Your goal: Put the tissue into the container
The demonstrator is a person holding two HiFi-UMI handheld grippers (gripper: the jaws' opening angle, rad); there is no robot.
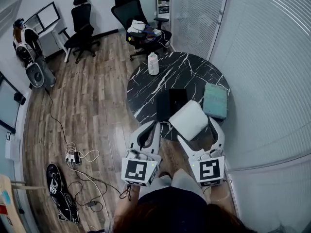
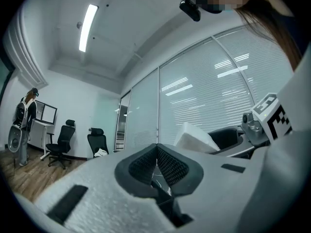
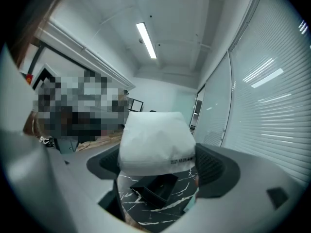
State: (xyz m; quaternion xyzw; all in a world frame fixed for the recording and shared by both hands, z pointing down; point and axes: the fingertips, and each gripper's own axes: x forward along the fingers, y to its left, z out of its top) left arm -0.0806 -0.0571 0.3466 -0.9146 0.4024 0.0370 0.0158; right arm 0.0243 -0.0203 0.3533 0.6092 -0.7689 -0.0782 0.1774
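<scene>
A white tissue pack (image 1: pixel 188 119) is held between the jaws of my right gripper (image 1: pixel 194 130), above the near edge of the round black marble table (image 1: pixel 194 74). In the right gripper view the tissue pack (image 3: pixel 155 142) fills the gap between the jaws, with the black open container (image 3: pixel 156 188) on the table below it. The container (image 1: pixel 173 102) lies just left of the pack in the head view. My left gripper (image 1: pixel 156 125) is beside it, jaws closed together with nothing between them (image 2: pixel 156 161).
A teal box (image 1: pixel 215 100) lies on the table's right side and a white bottle (image 1: pixel 153 63) at its far left. Office chairs (image 1: pixel 141 25) stand beyond. Cables and a power strip (image 1: pixel 74 158) lie on the wooden floor at left. Glass walls with blinds stand at right.
</scene>
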